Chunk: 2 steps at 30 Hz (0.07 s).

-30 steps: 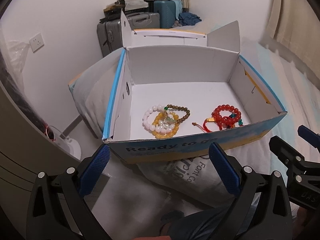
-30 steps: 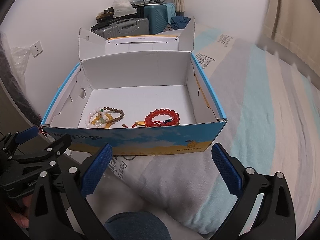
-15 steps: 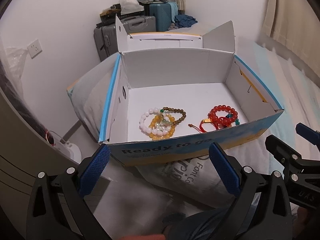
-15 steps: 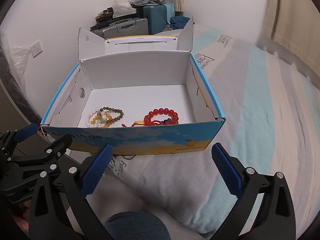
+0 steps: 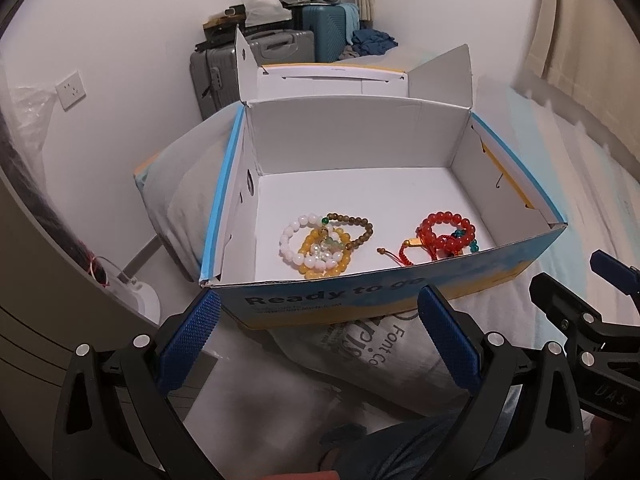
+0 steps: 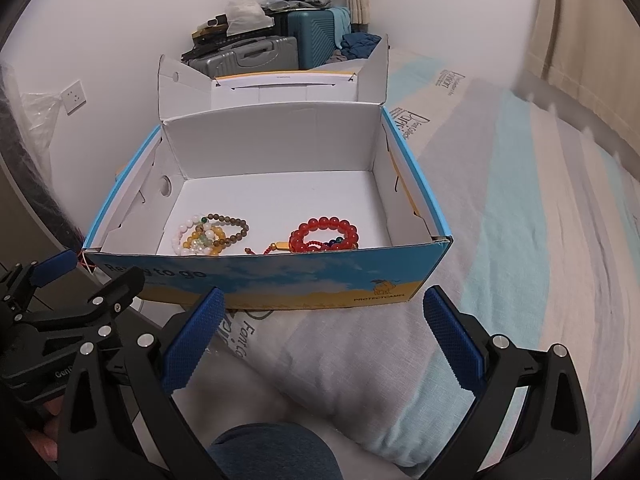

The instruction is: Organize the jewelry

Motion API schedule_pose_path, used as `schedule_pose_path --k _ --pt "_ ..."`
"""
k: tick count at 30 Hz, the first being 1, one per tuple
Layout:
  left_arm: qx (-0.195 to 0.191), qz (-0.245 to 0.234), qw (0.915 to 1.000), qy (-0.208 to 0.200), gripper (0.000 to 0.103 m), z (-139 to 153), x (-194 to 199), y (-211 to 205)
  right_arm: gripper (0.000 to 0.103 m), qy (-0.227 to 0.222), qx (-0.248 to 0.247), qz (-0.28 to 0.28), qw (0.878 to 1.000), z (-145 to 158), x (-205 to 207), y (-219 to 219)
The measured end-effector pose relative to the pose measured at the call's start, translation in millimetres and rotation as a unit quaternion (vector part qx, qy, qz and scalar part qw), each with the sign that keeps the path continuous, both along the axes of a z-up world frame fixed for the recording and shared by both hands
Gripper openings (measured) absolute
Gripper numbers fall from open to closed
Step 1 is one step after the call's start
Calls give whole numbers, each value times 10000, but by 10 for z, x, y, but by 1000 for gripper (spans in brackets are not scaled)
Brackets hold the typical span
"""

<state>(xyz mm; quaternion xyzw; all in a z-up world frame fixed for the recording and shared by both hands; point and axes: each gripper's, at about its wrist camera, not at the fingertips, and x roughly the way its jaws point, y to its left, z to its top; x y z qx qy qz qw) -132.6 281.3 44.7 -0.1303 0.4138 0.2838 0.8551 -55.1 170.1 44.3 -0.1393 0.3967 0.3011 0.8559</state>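
Box [image 5: 360,296]: open cardboard, blue and yellow outside, white inside, lid flaps upright at the far side. It rests on a pillow [image 6: 360,364] at the head of the bed [image 6: 540,208].

White bracelet [image 5: 298,240]: on the box floor, near the front wall, left of middle. It overlaps the yellow bracelet [image 5: 324,266] and touches the brown bracelet [image 5: 358,226], which lies on the far side of the cluster. A small clear-and-green beaded piece [image 5: 324,247] sits in the middle of the three; its kind cannot be told.

Red bracelet [image 5: 446,228]: on the box floor toward the front right corner, apart from the first cluster. A red cord [image 5: 400,256] with a gold charm trails from it to the left; teal beads [image 5: 464,235] lie against its right side.

Left gripper [image 5: 318,338]: in front of the box's front wall, clear of it, fingers spread wide, holding nothing.

Right gripper [image 6: 320,334]: likewise before the front wall, fingers spread wide, holding nothing. It stands beside the left gripper.

Suitcases [image 5: 260,60]: grey and teal, stacked with clutter against the far wall beyond the box.

Wall socket [image 5: 71,89]: on the wall, left.
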Motion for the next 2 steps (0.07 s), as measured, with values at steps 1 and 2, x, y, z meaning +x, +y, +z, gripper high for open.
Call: schedule_pose_path --k 1,2 --pt "-2 6 10000 4 97 1 -1 0 95 6 -1 4 10000 0 4 2" --pt "-6 17 10000 -5 97 3 -5 2 95 6 4 2 10000 1 5 0"
